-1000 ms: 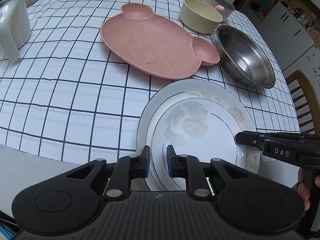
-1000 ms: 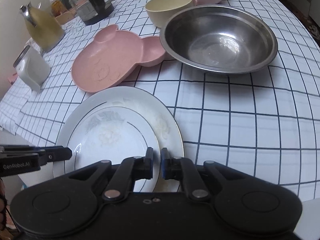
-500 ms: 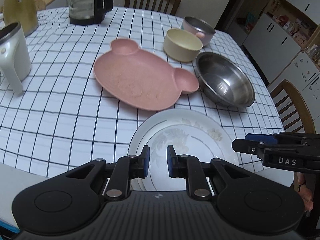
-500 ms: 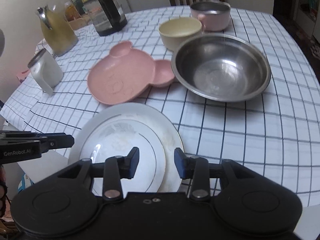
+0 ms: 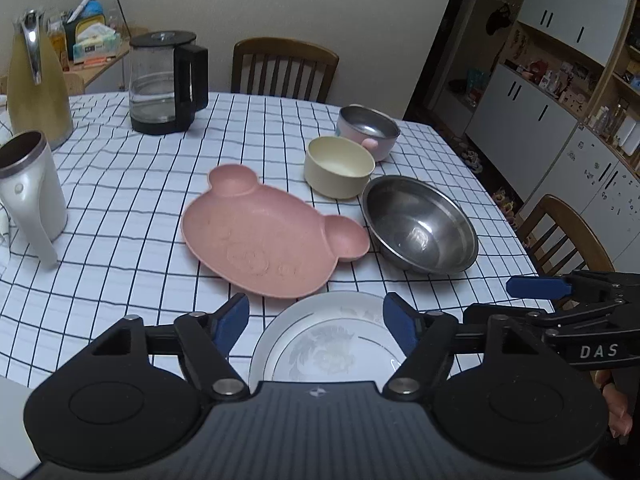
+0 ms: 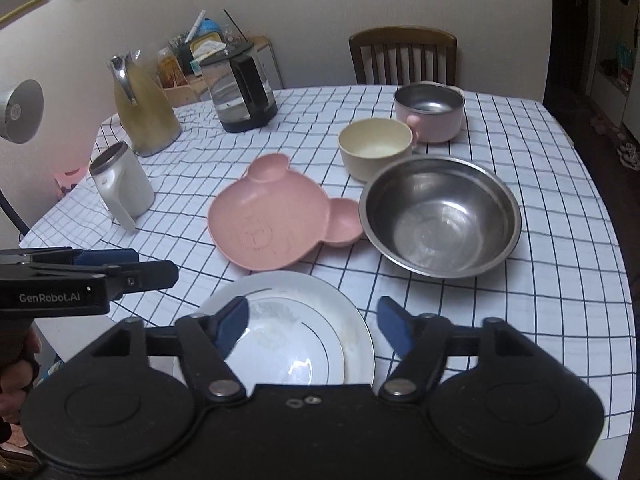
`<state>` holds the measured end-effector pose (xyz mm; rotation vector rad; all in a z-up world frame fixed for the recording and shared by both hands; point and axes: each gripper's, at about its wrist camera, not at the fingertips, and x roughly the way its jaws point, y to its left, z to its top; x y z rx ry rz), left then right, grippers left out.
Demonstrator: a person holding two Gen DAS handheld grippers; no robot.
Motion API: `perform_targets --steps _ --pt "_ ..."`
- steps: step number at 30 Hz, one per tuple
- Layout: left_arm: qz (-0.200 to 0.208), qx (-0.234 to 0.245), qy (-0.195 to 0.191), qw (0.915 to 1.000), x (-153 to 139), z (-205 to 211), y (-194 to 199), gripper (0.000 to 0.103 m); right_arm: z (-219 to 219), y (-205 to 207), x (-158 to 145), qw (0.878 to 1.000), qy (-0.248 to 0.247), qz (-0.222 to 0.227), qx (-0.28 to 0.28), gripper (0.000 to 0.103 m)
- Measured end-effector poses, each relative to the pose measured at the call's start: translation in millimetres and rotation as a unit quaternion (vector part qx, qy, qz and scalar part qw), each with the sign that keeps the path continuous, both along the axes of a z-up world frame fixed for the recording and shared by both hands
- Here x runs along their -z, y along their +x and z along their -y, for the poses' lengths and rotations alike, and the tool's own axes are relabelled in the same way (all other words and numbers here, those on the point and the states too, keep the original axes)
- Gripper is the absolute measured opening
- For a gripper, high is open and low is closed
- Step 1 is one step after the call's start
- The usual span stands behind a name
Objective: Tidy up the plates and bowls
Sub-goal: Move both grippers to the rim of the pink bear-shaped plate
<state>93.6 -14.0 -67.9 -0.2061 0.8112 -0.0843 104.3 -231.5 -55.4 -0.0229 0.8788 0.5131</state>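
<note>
White porcelain: 2 stacked plates, a small plate (image 6: 280, 344) with a faint grey floral print and a thin dark ring lying centred on a large plate (image 6: 356, 320) with a similar pale pattern. The stack sits at the near edge of the table (image 6: 560, 280), which carries a white cloth with a dark grid.

Positions relative to the stack:
- Just behind it: pink bear-shaped plate (image 5: 260, 244), 2 round ear compartments, embossed face.
- Behind and to the right: steel bowl (image 6: 440, 216), empty, touching or nearly touching 1 ear.
- Farther back: cream bowl (image 5: 339, 166), then pink steel-lined bowl (image 5: 366, 130).
- Far left: white mug (image 5: 28, 192), yellow jug (image 5: 34, 84), glass kettle (image 5: 164, 84).

Left gripper (image 5: 316, 322): jaws opening, blue pads wide apart above the stack, nothing pressed between them. Right gripper (image 6: 312, 322): jaws opening likewise, clear of the plates.
</note>
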Motion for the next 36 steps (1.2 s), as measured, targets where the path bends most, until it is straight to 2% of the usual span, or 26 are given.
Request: perform_targets --steps 3,5,8,11,15,25,36 --pt "0.005 -0.001 -0.002 1.0000 -3 0 2 0.077 0 -4 -7 1.000 -0.002 0.020 0.000 0.088" --pt "0.009 -0.002 -0.004 0.9999 -5 -1 5 0.078 0 -4 -10 1.000 -0.003 0.027 0.002 0.100" --pt "0.007 -0.008 0.002 0.9999 -4 -5 14 0.079 2 -1 -14 0.999 -0.004 0.043 0.009 0.102" --pt "-0.001 -0.022 0.010 0.9997 1 -17 34 0.079 -1 13 -15 0.999 -0.010 0.039 0.007 0.102" --pt "-0.018 -0.043 0.026 0.9986 15 -42 73 0.079 -12 41 -6 1.000 -0.008 0.007 0.012 0.102" --pt "-0.088 -0.044 0.066 0.9930 64 -89 169 0.079 -49 95 47 0.997 -0.001 -0.073 0.039 0.095" --pt "-0.134 -0.052 0.051 0.9884 109 -109 228 0.079 -70 126 86 0.989 0.008 -0.130 0.076 0.078"
